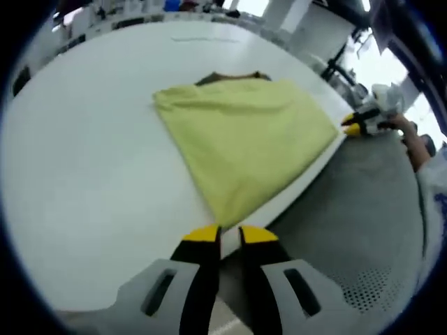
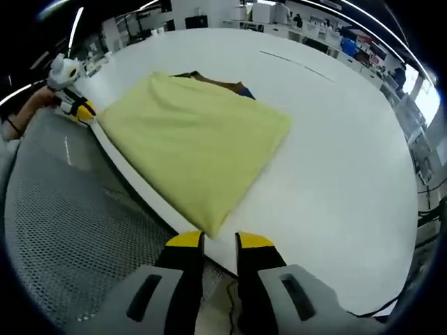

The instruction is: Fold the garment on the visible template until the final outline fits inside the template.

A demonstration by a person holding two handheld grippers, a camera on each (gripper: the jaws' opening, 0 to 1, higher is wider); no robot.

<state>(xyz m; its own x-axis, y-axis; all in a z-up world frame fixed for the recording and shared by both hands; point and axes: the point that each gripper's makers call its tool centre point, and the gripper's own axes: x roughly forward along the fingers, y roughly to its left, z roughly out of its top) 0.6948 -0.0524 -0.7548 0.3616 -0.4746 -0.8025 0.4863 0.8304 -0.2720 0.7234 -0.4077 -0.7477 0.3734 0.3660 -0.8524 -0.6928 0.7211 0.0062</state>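
Note:
A yellow-green garment [image 1: 248, 136] [image 2: 192, 139] lies folded into a rough square on the white table [image 1: 84, 174] [image 2: 335, 160], along its near edge. A strip of the brown template [image 1: 230, 77] [image 2: 216, 80] peeks out from under the garment's far side. My left gripper [image 1: 230, 234] stands just short of one near corner, jaws slightly open with nothing between them. My right gripper [image 2: 219, 241] sits the same way at the other near corner, slightly open and empty. Each gripper also appears in the other's view, held by a hand: the right gripper [image 1: 360, 125] and the left gripper [image 2: 77, 108].
The table's curved edge [image 1: 307, 183] [image 2: 133, 188] runs right under the garment's near side. Beyond it lies grey perforated floor [image 1: 363, 230] [image 2: 63, 237]. A person's hand and sleeve [image 1: 419, 150] show at the side. Benches and equipment [image 2: 314, 35] stand far behind the table.

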